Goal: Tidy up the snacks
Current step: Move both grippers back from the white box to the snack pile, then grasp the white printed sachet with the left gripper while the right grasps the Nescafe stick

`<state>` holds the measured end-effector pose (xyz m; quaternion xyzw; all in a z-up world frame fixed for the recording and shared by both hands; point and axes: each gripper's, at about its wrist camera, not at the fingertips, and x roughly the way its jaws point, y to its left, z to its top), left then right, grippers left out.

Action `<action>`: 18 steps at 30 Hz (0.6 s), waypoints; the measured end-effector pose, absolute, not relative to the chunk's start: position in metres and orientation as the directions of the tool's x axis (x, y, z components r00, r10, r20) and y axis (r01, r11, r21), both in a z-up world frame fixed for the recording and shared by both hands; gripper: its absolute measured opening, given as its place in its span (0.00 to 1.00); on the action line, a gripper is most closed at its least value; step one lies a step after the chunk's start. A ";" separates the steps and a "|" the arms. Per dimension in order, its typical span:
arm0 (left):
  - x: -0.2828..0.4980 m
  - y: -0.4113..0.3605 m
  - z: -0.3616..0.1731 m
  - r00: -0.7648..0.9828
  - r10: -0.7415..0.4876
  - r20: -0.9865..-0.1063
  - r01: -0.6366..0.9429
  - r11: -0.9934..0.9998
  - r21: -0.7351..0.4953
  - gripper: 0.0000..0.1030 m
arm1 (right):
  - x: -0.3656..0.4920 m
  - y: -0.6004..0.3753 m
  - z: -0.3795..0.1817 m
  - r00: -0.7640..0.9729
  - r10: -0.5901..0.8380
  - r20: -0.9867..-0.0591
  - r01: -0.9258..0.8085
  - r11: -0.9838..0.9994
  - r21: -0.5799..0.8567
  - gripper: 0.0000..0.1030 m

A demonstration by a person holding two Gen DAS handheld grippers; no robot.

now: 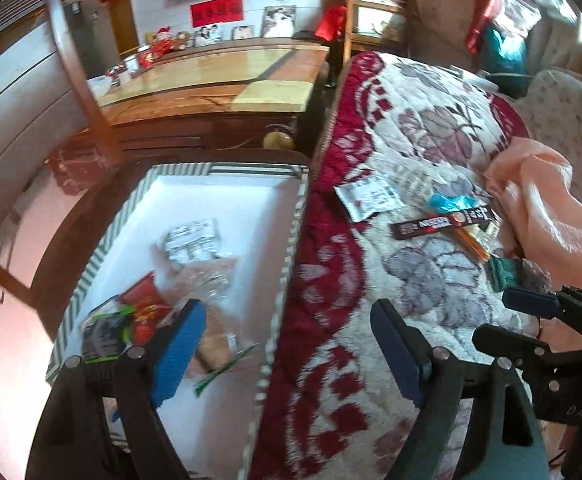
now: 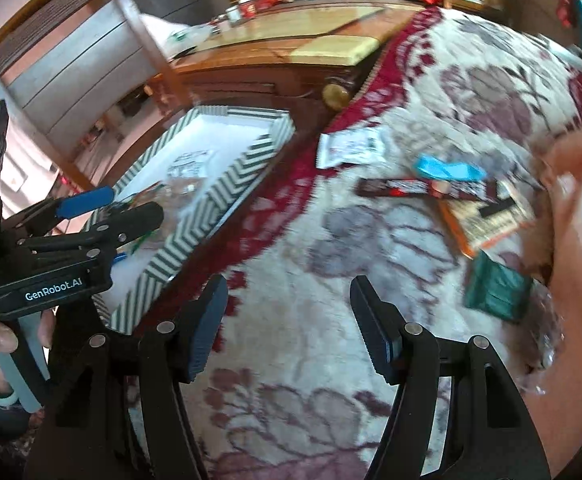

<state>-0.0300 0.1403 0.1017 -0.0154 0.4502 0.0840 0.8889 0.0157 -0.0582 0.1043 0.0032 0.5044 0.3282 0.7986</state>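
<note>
Loose snacks lie scattered on a plush cream blanket with dark-red floral pattern (image 2: 291, 320), ahead and to the right of the right gripper (image 2: 289, 320): a white printed sachet (image 2: 349, 146), a crinkled light-blue wrapper (image 2: 447, 170), a long dark-brown coffee stick pack (image 2: 423, 189) touching the blue wrapper, an orange-edged flat packet (image 2: 491, 220) just beyond it, and a dark-green foil packet (image 2: 497, 290) nearest the right finger. A soft peach cloth (image 2: 579, 216) bunches beside these on the far right. Left of that gripper sits a white rectangular box with green-and-white chevron rim (image 2: 195, 232), already holding a red packet (image 1: 145, 304), a clear crinkly bag (image 1: 207, 276) and a white printed sachet inside (image 1: 193, 240). The left gripper (image 1: 287, 340) hangs with one blue-padded finger over the box and the other over the blanket, jaws spread wide and holding nothing; the right gripper's ribbed black jaws are likewise wide and bare. Beyond stands a glossy wooden cabinet (image 1: 211, 76).
</note>
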 end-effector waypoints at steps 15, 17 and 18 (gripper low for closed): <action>0.063 0.104 0.078 0.530 -0.036 -0.847 0.106 0.994 0.024 0.83 | 0.042 -0.111 0.073 0.271 0.506 -0.819 -0.409 0.831 0.378 0.62; 0.078 0.101 0.075 0.518 -0.060 -0.853 0.153 0.988 0.024 0.83 | 0.045 -0.114 0.069 0.267 0.506 -0.820 -0.401 0.832 0.383 0.62; 0.086 0.100 0.072 0.511 -0.072 -0.857 0.176 0.984 0.023 0.83 | 0.047 -0.115 0.066 0.265 0.506 -0.820 -0.395 0.833 0.387 0.62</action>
